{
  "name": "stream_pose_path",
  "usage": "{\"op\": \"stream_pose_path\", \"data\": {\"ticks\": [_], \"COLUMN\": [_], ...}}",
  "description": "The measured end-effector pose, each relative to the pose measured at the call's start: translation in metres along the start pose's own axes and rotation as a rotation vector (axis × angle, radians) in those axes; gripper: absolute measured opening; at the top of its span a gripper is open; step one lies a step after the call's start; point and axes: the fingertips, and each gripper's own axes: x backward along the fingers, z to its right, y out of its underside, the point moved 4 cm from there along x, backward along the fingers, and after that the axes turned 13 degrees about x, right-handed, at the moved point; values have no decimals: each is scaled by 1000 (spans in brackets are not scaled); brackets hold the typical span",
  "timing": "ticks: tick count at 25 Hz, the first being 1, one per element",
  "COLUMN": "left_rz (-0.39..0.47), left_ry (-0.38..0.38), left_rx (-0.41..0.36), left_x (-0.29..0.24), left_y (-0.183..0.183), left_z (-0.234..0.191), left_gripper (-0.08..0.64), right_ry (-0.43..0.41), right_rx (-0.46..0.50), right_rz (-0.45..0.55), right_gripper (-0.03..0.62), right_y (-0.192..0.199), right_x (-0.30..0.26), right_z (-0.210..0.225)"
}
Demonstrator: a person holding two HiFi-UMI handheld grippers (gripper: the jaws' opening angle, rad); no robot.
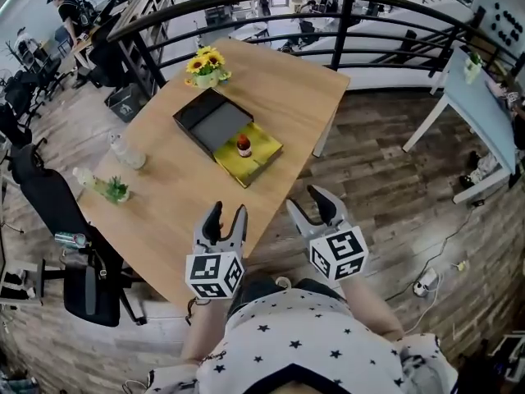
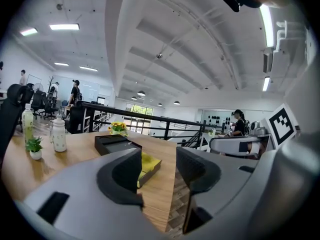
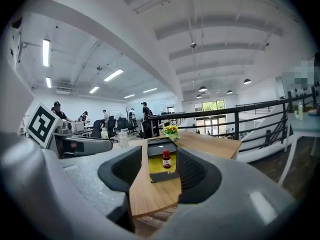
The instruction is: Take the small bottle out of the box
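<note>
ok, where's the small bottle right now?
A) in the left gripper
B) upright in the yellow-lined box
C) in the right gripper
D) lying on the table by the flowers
B: the small bottle stands upright in the yellow-lined box, while the left gripper and right gripper are both open and empty, well short of it.

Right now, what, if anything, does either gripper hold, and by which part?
Nothing: left gripper and right gripper are open, empty; the small bottle stands in the box.
</note>
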Motion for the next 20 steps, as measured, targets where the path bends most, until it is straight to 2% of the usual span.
{"op": "stream_pose_path", "data": {"ticks": [9,20], "left_rz": [1,-17], "left_ry": [-74,-113], "left_rx": [12,60], "left_x": [-14,-49], "left_y": [-3,-7], "left_z": [-22,-73], "left_gripper": [196,196], "right_ry": [-70,-96], "right_rx": [17,58], "right_rz": [-15,-44], "right_gripper": [198,198], "right_y": [4,12], "right_x": [-41,-121], "right_z": [5,19]}}
